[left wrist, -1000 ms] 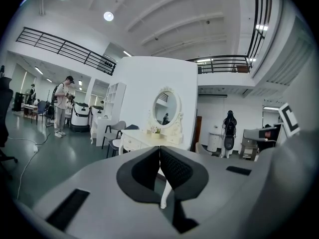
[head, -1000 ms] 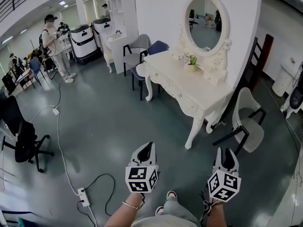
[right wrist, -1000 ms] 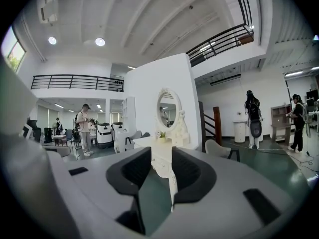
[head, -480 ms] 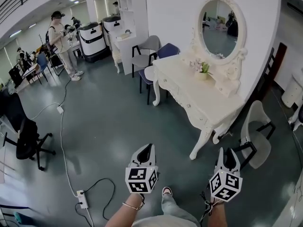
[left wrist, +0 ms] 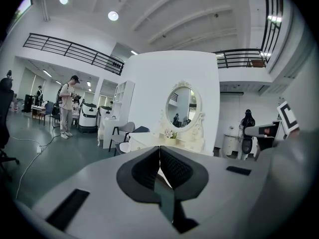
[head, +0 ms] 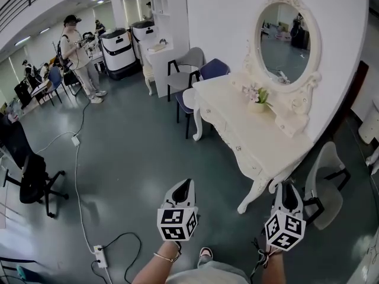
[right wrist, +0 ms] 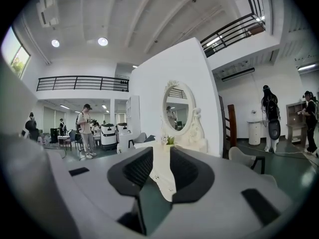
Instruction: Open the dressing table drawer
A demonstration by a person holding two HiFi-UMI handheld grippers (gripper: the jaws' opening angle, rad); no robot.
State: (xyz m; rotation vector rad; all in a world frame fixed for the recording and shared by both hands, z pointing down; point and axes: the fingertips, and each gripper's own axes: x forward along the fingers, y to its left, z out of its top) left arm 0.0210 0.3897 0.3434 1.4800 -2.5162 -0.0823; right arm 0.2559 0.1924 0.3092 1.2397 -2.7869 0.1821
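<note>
The white dressing table [head: 260,136] stands against the right wall under an oval mirror [head: 286,35], its drawer fronts [head: 228,136] with small knobs facing the open floor. Both grippers are held low in front of me, well short of the table. My left gripper [head: 185,184] is shut, its pads meeting at the tips with nothing between them [left wrist: 159,148]. My right gripper [head: 288,188] is open by a narrow gap and its jaws have just been closing on nothing. Through that gap the table [right wrist: 162,176] shows ahead. A small flower pot [head: 258,97] sits on the tabletop.
A grey chair [head: 185,61] and a blue chair [head: 211,70] stand at the table's far end, a white chair [head: 331,179] at its near right. A power strip [head: 99,255] with cable lies on the floor at left, near a black office chair [head: 29,176]. A person [head: 74,47] stands far left.
The dressing table has come nearer and shifted right in the head view as I walked toward it. Both grippers travelled forward with me; the right one now sits beside the table's near leg.
</note>
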